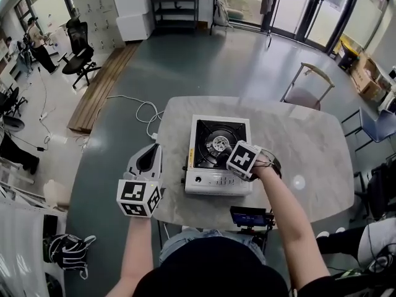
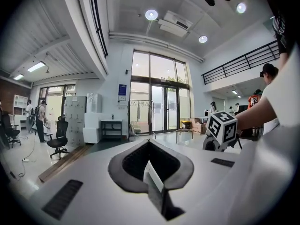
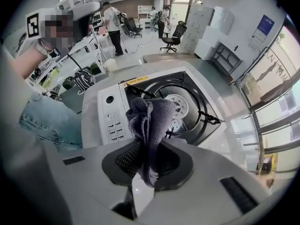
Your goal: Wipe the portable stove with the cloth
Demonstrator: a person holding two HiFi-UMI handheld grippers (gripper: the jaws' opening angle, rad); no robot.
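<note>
The right gripper (image 3: 148, 150) is holding a soft, grey-purple cloth (image 3: 149, 121). Its two jaws are squeezing tight on a bunch of the cloth, and the rest is sticking out past the tips in a crumpled lump. The cloth is hanging just over the front part of the white portable stove (image 1: 210, 179). It is near the round silver burner (image 1: 221, 143) in the middle of the stove's black top. I cannot tell if the cloth is touching the stove.

The stove is sitting flat on the pale stone-look table (image 1: 309, 141), with its white button side facing the person.

The left gripper (image 1: 148, 159) is waiting off to the left of the stove, well apart from it. Its jaws are pressed together and nothing is sitting between them.

The cloth is looking light and floppy. It will likely bend and fold any way it is pushed, so it is not going to break. Being gripped by only one bunch, it may be slipping out if it is dragged hard across the black metal arms around the burner, which could snag it. A grip deep in the middle of the bunch is looking safest.

The stove is hard and stiff, but it may be sliding on the smooth table when it is rubbed. The left gripper could be steadying it by the plain white left side, away from the buttons.
</note>
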